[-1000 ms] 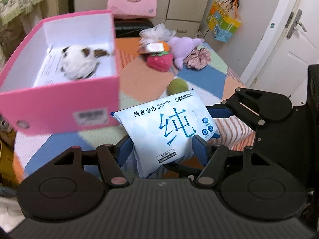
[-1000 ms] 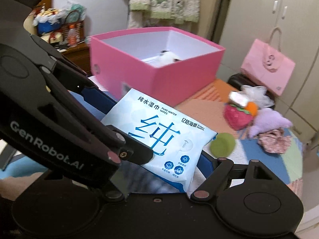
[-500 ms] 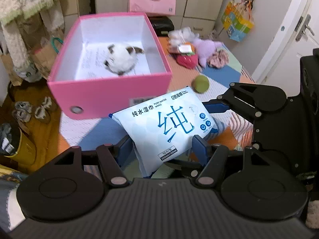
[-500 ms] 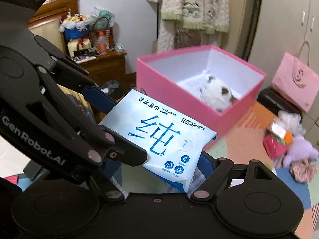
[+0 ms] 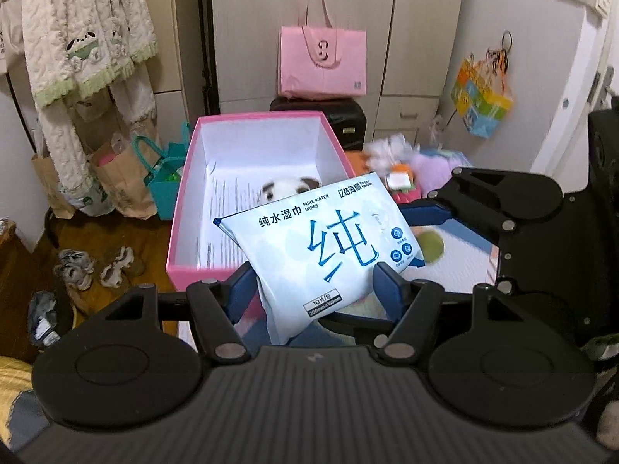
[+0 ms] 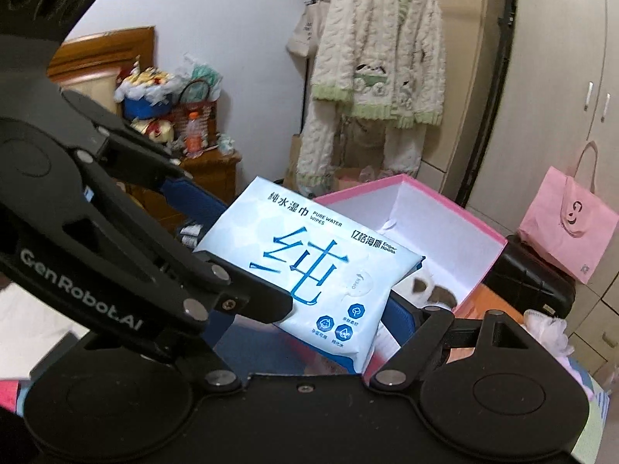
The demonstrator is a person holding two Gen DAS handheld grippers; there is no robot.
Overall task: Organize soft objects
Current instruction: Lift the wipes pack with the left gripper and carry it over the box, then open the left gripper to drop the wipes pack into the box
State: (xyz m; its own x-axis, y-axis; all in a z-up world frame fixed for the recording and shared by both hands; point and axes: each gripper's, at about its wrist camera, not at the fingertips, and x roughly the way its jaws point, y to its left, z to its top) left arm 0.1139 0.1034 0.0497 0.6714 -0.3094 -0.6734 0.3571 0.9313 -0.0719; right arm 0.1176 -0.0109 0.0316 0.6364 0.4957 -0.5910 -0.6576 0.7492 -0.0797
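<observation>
A pink tote bag [image 5: 323,62] rests on a black suitcase [image 5: 348,121]; cream knitted clothes [image 6: 377,73] hang nearby.

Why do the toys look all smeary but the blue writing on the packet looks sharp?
Left wrist view: the wipes packet is crisp, gripped by the left gripper; the toy pile and green ball behind are smeared by motion blur, and the fisheye lens bends the wardrobe edges. Right wrist view: the packet is sharp, and the pink box a little soft.

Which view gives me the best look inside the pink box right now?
Left wrist: it looks down into the box, showing the white floor, printed sheet and plush behind the wipes. Right wrist shows only the far walls and part of the plush.
</observation>
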